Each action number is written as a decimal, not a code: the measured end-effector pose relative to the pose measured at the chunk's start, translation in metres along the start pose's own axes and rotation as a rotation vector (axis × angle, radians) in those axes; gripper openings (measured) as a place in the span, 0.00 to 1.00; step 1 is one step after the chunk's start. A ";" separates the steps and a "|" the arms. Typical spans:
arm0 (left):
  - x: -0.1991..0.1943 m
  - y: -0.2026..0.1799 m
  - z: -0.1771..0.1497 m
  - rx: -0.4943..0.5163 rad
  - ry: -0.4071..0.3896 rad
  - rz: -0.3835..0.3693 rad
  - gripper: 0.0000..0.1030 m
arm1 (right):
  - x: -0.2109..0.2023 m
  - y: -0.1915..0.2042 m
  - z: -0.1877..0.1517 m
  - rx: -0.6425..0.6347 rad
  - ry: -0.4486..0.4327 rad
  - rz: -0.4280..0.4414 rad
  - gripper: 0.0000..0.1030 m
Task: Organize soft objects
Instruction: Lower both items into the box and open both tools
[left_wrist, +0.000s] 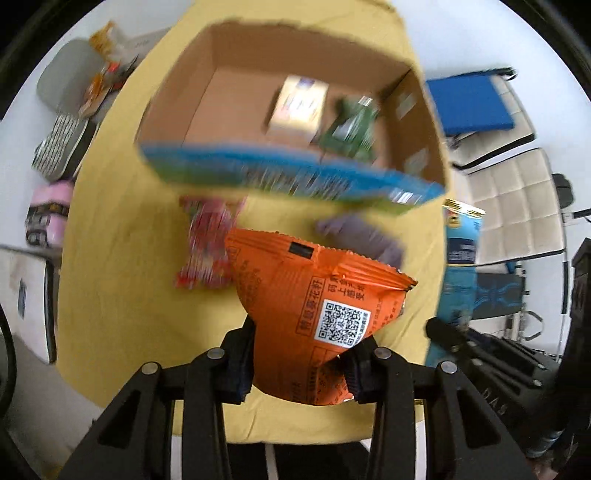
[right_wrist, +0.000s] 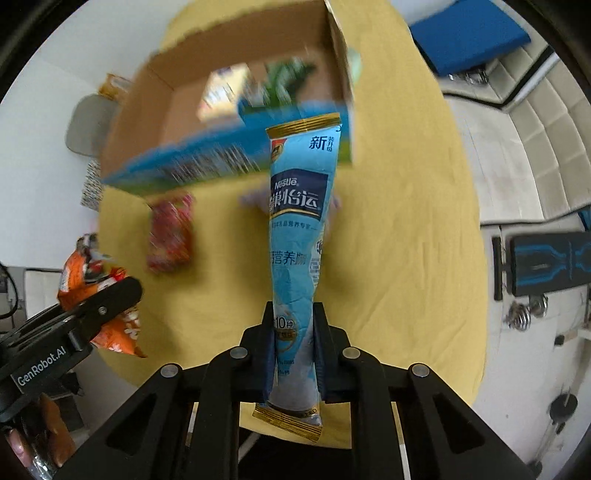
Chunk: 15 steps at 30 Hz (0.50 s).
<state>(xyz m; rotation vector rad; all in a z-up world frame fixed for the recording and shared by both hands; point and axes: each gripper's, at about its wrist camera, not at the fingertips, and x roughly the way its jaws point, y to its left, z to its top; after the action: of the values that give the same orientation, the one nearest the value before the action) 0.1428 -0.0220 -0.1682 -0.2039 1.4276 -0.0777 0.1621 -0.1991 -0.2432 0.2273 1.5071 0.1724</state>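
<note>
My left gripper (left_wrist: 301, 363) is shut on an orange snack bag (left_wrist: 314, 314) and holds it above the yellow cloth. It also shows at the left of the right wrist view (right_wrist: 99, 295). My right gripper (right_wrist: 293, 332) is shut on a long light-blue Nestle sachet (right_wrist: 297, 229), held upright; the sachet also shows in the left wrist view (left_wrist: 461, 236). An open cardboard box (left_wrist: 207, 107) with a blue printed front stands ahead on the cloth (right_wrist: 406, 258). It holds a beige packet (left_wrist: 299, 107) and a green packet (left_wrist: 351, 125).
A red packet (left_wrist: 207, 243) and a purple soft item (left_wrist: 362, 236) lie on the cloth in front of the box. Clutter with a grey pad (left_wrist: 66, 74) sits at the left. A white quilted sofa (left_wrist: 517, 192) is at the right.
</note>
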 end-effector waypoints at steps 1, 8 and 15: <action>-0.007 -0.003 0.010 0.007 -0.011 -0.012 0.34 | -0.012 0.002 0.010 -0.006 -0.017 0.010 0.17; -0.027 0.006 0.097 0.043 -0.053 -0.049 0.34 | -0.061 0.021 0.085 -0.026 -0.108 0.014 0.17; 0.004 0.035 0.185 0.037 -0.037 -0.001 0.34 | -0.026 0.036 0.178 -0.022 -0.110 -0.056 0.17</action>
<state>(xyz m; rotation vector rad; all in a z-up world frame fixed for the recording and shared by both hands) 0.3237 0.0292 -0.1553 -0.1743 1.3879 -0.1006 0.3397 -0.1783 -0.2000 0.1745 1.4000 0.1298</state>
